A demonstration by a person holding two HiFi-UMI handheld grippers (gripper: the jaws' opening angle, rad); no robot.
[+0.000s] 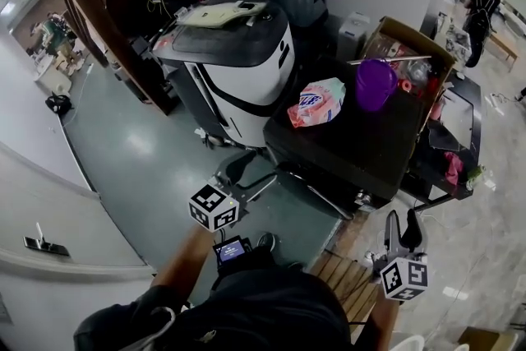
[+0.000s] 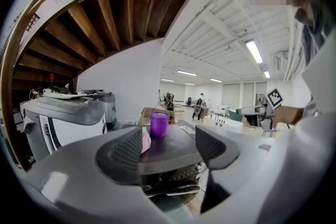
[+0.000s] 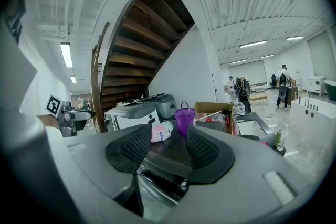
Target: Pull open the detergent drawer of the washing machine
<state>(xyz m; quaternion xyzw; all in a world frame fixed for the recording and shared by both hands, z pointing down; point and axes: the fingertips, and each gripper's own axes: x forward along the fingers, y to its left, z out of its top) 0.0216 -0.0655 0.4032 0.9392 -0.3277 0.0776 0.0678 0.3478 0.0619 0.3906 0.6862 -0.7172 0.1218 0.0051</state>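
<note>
One wooden staircase (image 1: 82, 4) curves across the upper left of the head view, above a grey-green floor (image 1: 140, 148). Right of it stands a white and grey appliance (image 1: 238, 62) with papers (image 1: 222, 12) lying on its lid. Below that, at lower centre-left, the left hand-held gripper (image 1: 246, 174) points up-frame toward the washing machine (image 1: 362, 152) and is well short of it. In the left gripper view its jaws stand wide with nothing gripped, and the machine's dark top shows through the gap.

The washing machine fills the middle of the head view, just right of the white appliance. Its flat black top carries a pink detergent bag (image 1: 316, 103) toward the upper left. A purple cup (image 1: 376, 84) stands near the bag on its right. The machine's front face shows only as a narrow strip under the top, at the centre of both gripper views, so the detergent drawer cannot be picked out there.

Behind the cup an open cardboard box (image 1: 411, 41) holds odds and ends. At the lower right the right hand-held gripper (image 1: 403, 228) also points toward the machine, apart from it. Its jaws are parted and empty, with only the distant machine top seen between the pads
</note>
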